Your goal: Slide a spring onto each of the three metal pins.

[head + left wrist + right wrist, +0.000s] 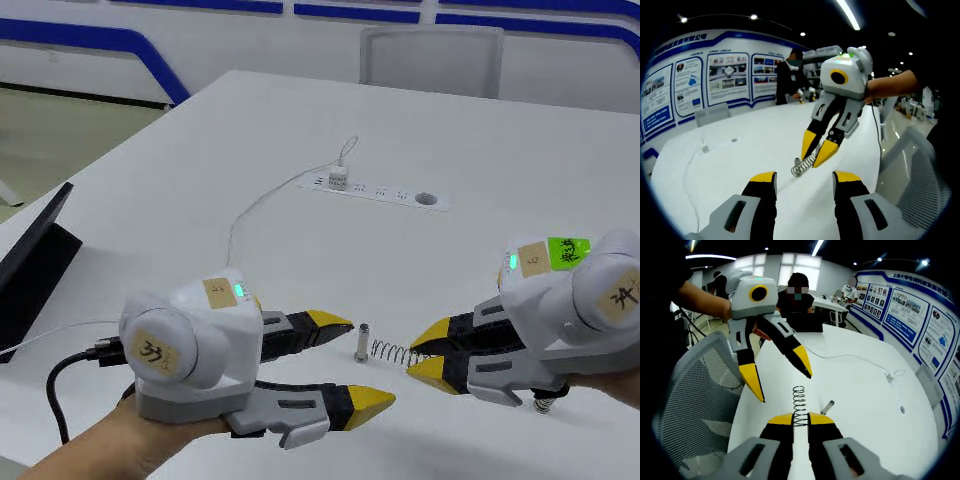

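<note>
1. The right gripper [428,353], a grey-and-white plastic body with black jaws tipped in yellow, is clamped on the right end of a small coiled steel-wire spring [392,351]. The rest of the coil sticks out to the left, low over the smooth white tabletop [300,130].
2. The spring's long axis runs left to right. Its free end is just beside a short silvery metal pin [361,342], which lies between the two grippers.
3. In the right gripper view the pin sits a little to one side of the spring's line and looks tilted. I cannot tell whether it stands or lies, so the coil's mouth probably needs re-aiming before it slides on.
4. The left gripper [350,360] has its jaws wide apart and holds nothing. Its far jaw tip is just beside the pin, so it seems the nearer one for steadying it.
5. The open coils will likely flex if pushed off-axis, and the smooth round pin may roll on the slick table.
6. Another small wire spring [543,404] peeks out under the right gripper's body.
</note>
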Tool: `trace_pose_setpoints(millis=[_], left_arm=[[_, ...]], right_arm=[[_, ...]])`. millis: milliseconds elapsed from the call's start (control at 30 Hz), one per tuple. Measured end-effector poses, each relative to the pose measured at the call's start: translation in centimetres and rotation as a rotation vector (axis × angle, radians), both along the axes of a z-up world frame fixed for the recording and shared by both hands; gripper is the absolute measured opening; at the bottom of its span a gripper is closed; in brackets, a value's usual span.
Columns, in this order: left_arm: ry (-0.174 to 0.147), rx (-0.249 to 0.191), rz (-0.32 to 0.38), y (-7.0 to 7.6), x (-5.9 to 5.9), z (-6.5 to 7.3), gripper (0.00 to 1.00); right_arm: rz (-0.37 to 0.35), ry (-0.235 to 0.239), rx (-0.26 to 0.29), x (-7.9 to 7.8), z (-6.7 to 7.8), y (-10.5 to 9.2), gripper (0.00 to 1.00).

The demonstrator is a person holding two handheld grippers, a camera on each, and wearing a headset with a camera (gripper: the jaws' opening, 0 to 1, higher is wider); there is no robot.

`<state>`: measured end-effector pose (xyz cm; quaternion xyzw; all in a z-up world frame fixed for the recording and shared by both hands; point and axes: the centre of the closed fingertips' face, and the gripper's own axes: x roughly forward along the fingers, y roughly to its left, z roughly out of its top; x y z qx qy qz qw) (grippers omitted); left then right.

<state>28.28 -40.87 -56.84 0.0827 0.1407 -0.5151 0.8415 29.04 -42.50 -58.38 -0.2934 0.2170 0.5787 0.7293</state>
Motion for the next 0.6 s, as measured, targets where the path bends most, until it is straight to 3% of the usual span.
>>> trace_pose_setpoints(millis=[233, 433, 600], left_arm=[[-0.001, 0.019, -0.042, -0.7, -0.7, -0.2, 0.40], [-0.011, 0.028, -0.085, -0.9, -1.5, -0.1, 0.22], [-0.011, 0.034, -0.098, -0.9, -1.7, -0.1, 0.19]], right_arm=[[0.073, -0.023, -0.008, -1.4, 0.4, 0.5, 0.10], [0.121, -0.049, -0.024, -2.0, 0.6, 0.5, 0.10], [0.144, -0.055, -0.018, -2.5, 0.7, 0.7, 0.10]])
